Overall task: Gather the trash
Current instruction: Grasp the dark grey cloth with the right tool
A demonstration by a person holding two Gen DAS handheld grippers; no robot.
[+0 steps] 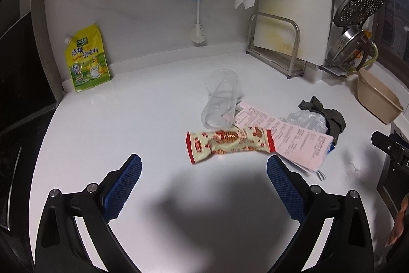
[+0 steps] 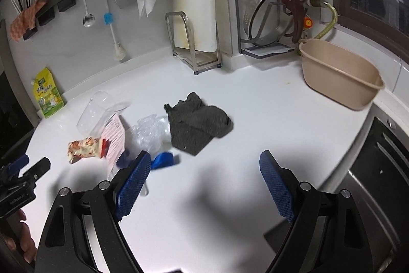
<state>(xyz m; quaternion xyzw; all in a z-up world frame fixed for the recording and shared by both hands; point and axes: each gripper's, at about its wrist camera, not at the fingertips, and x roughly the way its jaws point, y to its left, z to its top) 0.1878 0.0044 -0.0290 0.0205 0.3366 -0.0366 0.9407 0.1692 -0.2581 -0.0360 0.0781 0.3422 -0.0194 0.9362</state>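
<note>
White worktop (image 1: 102, 124) fills both views, with a white wall behind it carrying a rail of hanging utensils. My left claw (image 1: 204, 165) stands wide with nothing between its blue pads, low in the left wrist frame. My right claw (image 2: 204, 165) is equally wide and empty, low in the right wrist frame.

The trash sits in one cluster at the centre of the left view. One snack wrapper (image 1: 230, 143) lies flat, its long axis running left to right across the frame, just above my left claw. One clear plastic cup (image 1: 219, 99) lies on its side, long axis running up and down the frame, mouth toward me. One pink receipt (image 1: 286, 137) slants from upper left to lower right, under the wrapper's right end. One crumpled clear plastic bag (image 2: 150, 132) touches one dark cloth (image 2: 196, 124). One blue scrap (image 2: 163, 160) lies beside my right claw's left pad.

One beige basin (image 2: 340, 78) sits at the right, and one yellow seasoning pouch (image 1: 88, 58) leans against the wall at the left.
</note>
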